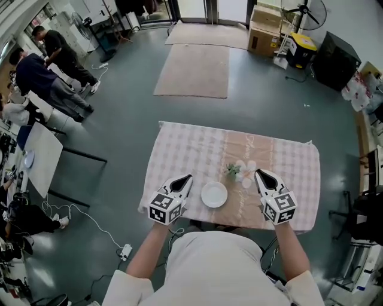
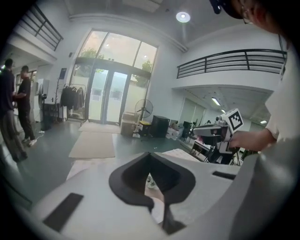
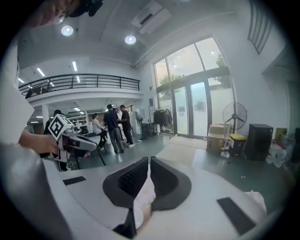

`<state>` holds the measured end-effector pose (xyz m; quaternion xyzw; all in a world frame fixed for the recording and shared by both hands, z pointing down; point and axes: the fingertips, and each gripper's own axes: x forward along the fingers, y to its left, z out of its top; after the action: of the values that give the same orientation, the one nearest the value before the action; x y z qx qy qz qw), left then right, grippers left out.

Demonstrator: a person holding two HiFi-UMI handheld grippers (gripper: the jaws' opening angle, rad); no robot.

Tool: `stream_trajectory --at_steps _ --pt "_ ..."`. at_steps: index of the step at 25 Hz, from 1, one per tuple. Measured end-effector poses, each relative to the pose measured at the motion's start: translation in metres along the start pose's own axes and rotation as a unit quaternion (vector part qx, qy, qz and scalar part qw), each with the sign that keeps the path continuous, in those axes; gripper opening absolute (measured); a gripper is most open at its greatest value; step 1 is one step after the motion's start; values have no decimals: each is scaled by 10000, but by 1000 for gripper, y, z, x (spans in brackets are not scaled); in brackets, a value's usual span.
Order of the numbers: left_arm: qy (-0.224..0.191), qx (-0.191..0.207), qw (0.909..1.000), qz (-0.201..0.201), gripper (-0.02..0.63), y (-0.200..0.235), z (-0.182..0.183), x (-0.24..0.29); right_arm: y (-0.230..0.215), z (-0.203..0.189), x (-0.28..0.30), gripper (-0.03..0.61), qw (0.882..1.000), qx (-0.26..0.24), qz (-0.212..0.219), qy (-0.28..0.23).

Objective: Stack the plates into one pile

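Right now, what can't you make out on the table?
- White plate, head view: seen from straight above, one plate or a pile cannot be told.
- White items by the small plant, head view: too small to name.
- Table, gripper views: left gripper and right gripper bodies hide nearly all.

Big open lab-style hall: mezzanine railing, glass entrance doors, grey floor, cardboard boxes, pedestal fan (people at left-edge worktables).

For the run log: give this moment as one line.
left gripper: jaws shut, empty | right gripper: jaws shut, empty | white round plate: on pink checked tablecloth, between grippers, untouched
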<state>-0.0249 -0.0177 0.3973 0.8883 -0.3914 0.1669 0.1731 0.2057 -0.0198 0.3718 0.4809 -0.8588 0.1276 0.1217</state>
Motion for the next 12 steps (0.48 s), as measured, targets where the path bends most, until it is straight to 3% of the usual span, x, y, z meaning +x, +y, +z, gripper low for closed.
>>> stream_trajectory --at_steps 5,12 --pt "-470 845 9952 -165 8 -9 56 -20 19 59 -25 35 9965 -443 -186 -681" --pt "-1132 783 9900 -323 6 2 99 -59 42 95 -48 35 9917 -501 -409 -1113"
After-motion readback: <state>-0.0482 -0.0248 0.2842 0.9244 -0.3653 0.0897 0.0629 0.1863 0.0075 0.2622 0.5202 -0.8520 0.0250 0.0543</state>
